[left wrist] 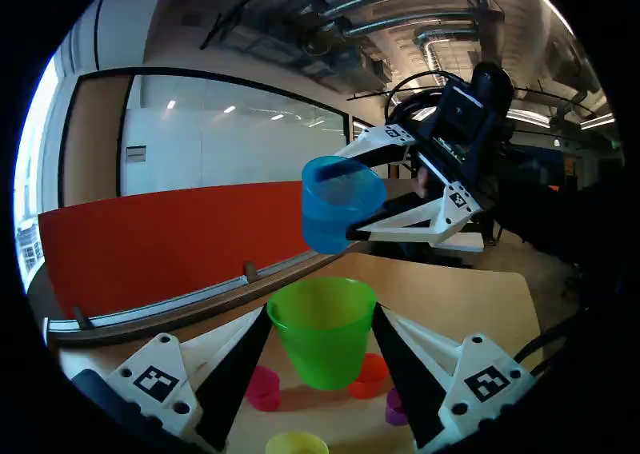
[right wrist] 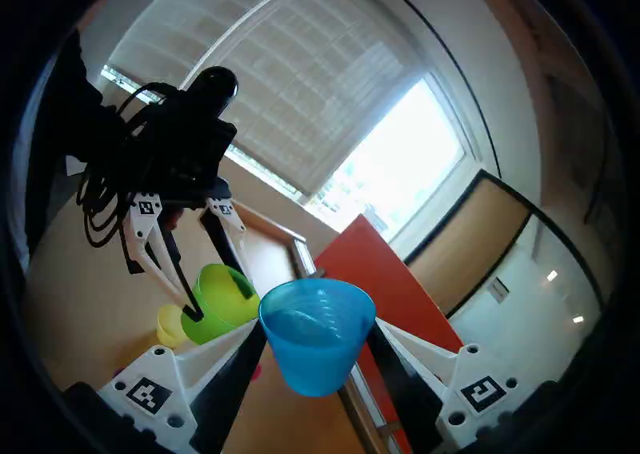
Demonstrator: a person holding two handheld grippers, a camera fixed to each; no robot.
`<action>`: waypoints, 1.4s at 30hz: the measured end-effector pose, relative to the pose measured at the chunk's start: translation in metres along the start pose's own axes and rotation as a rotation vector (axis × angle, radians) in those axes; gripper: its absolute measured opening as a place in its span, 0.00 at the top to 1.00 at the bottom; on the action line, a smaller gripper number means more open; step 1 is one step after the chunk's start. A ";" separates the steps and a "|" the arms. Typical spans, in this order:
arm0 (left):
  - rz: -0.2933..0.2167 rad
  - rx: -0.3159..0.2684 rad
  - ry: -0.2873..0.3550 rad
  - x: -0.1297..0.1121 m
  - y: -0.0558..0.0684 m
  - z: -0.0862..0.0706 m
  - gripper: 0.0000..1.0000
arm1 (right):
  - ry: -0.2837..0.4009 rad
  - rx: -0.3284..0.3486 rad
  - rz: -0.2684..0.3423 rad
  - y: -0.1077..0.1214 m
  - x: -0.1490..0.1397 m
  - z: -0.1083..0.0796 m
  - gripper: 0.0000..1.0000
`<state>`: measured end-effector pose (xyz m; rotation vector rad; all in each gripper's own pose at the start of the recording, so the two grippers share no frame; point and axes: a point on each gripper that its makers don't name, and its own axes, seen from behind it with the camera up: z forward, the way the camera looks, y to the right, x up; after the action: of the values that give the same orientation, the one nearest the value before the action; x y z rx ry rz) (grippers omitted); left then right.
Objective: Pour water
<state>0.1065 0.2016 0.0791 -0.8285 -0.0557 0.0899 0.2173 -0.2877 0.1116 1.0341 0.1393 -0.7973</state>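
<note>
Bottom edge cuts the yellow cup (left wrist: 297, 444); the left tool (left wrist: 320, 310) half-hides the purple cup (left wrist: 394, 408).

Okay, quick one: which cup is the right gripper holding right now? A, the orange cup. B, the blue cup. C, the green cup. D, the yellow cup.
B: in the right gripper view the right gripper has both fingers pressed against the blue cup, while the left gripper clamps the green cup.
</note>
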 end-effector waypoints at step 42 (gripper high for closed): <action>0.020 -0.033 0.004 0.003 0.020 0.001 0.12 | -0.030 -0.004 -0.200 0.008 0.012 0.024 0.10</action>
<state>0.1080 0.2159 0.0650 -0.8625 -0.0452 0.1069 0.2251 -0.3112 0.1239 1.0139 0.2211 -0.9927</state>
